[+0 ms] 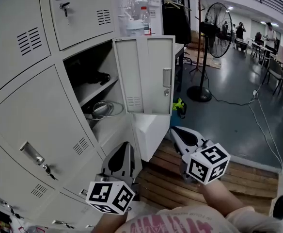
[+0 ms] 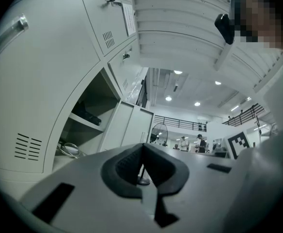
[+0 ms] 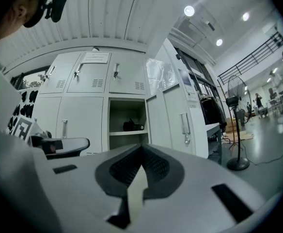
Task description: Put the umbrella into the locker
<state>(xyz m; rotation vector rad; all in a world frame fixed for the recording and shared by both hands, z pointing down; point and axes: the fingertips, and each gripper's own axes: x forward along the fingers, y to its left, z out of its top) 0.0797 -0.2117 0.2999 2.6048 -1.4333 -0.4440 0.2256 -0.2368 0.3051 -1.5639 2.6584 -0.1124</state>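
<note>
A black folded umbrella (image 1: 96,77) lies on the upper shelf of the open locker (image 1: 78,62); it also shows in the left gripper view (image 2: 87,114) and the right gripper view (image 3: 133,125). The locker door (image 1: 145,74) stands swung out to the right. My left gripper (image 1: 127,148) is low in front of the lockers, below the open compartment, shut and holding nothing (image 2: 142,147). To its right, under the door, my right gripper (image 1: 177,131) points toward the locker, also shut with nothing between its pads (image 3: 142,149).
A coil of cable (image 1: 104,109) lies on the locker's lower shelf. A clear bottle (image 1: 145,19) stands on top of the lockers. A standing fan (image 1: 210,38) is on the floor beyond the door, with a green object (image 1: 179,106) near it. Wooden slats (image 1: 180,181) lie underfoot.
</note>
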